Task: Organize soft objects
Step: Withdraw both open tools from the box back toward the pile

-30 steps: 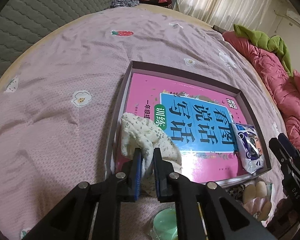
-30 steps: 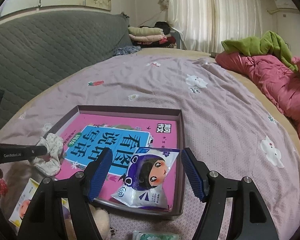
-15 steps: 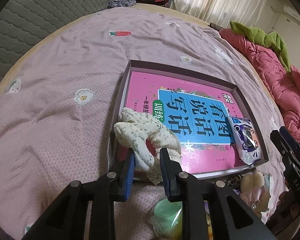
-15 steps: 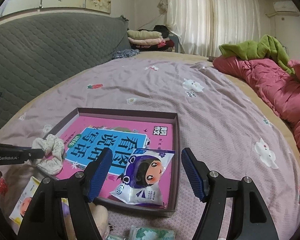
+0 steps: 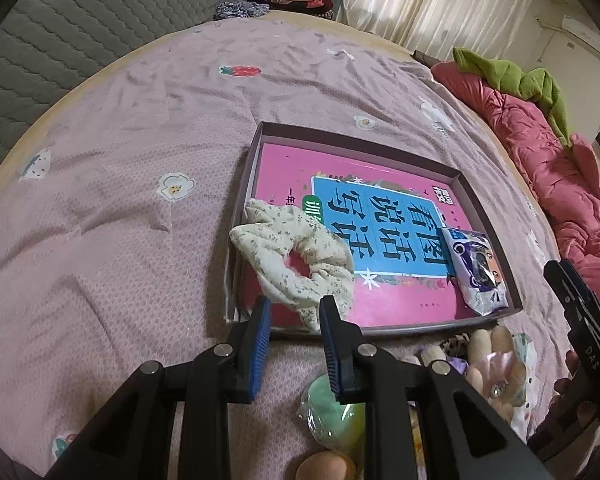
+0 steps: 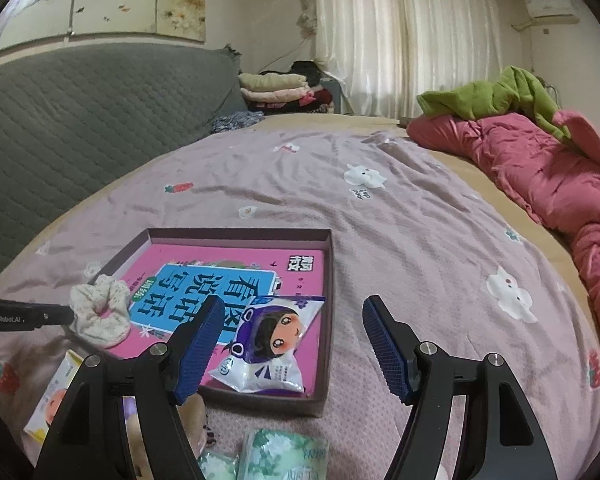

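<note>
Left claw (image 5: 293,312): jaws have just been opening and now stand partly apart; the floral scrunchie (image 5: 296,258) lies just ahead of the pads, released, nothing gripped.
Right claw (image 6: 294,344): jaws spread wide, empty, hovering above the near right corner of the box.
Scrunchie position: near left corner of the shallow box (image 5: 476,196), draped partly over its left wall, resting on the pink book (image 5: 384,220) that lines the bottom.
Snack packet (image 6: 270,344): flat in the near right corner of the box, on the book, apart from the right claw.
Done, as judged: two soft items sit in the box.
Left to do, as judged: several items lie on the bed (image 5: 112,160) in front of the box, namely a green round object (image 5: 332,412), tissue packs (image 6: 282,456), a flat sachet (image 6: 56,396) and plush pieces (image 5: 488,344).
Caution: the scrunchie overhangs the wall and may need a nudge inward.
</note>
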`<state>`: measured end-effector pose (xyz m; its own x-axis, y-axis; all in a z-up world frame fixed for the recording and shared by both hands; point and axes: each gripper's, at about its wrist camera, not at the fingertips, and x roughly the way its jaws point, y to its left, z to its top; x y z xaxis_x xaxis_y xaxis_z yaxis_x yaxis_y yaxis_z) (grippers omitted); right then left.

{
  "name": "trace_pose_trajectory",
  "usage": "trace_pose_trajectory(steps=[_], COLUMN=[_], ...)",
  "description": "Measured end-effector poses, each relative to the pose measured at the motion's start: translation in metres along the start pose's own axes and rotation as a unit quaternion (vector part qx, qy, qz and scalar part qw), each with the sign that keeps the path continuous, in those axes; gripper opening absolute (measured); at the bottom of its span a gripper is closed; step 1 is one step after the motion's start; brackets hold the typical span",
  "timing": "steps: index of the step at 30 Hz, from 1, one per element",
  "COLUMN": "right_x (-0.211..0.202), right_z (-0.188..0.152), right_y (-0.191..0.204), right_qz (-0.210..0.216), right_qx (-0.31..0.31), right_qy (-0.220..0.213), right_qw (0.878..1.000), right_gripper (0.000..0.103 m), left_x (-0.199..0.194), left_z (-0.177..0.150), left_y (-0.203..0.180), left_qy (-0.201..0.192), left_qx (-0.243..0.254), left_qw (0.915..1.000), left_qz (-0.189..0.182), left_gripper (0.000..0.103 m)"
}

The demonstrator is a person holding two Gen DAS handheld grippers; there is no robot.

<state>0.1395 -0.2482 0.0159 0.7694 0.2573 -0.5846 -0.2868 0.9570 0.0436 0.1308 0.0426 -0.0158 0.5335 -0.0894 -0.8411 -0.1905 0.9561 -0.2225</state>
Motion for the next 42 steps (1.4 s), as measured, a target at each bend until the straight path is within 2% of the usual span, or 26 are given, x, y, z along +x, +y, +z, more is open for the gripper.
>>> trace_pose_trajectory(steps=[15,17,19,42], right_x=[-0.041,-0.044,-0.047,-0.09], right_z=[-0.01,-0.011,-0.014,-0.025], right_y=[0.005,0.008,0.01,0.024], right_qz=[-0.034,-0.038,-0.042,-0.05], right_qx=[0.007,-0.001,-0.007,-0.019], right_qy=[-0.033,-0.035,-0.034,-0.05], right_qw=[0.999,0.999,0.999,0.997], right_gripper=[0.074,0.074,0.074,0.074], left_x=[-0.024,-0.026,-0.031,-0.067], left_z=[-0.007,-0.008,-0.009,-0.017], left_y=[-0.001,-0.001,0.001,-0.005], left_qy=[-0.021,-0.022,-0.027,-0.057], left_qx=[0.008,0.008,0.006,0.02], left_qw=[0.9994,0.9993,0.9991,0.9966], left_qz=[-0.025,-0.028,-0.033,-0.056], left_gripper=[0.025,0.031,0.045,0.046])
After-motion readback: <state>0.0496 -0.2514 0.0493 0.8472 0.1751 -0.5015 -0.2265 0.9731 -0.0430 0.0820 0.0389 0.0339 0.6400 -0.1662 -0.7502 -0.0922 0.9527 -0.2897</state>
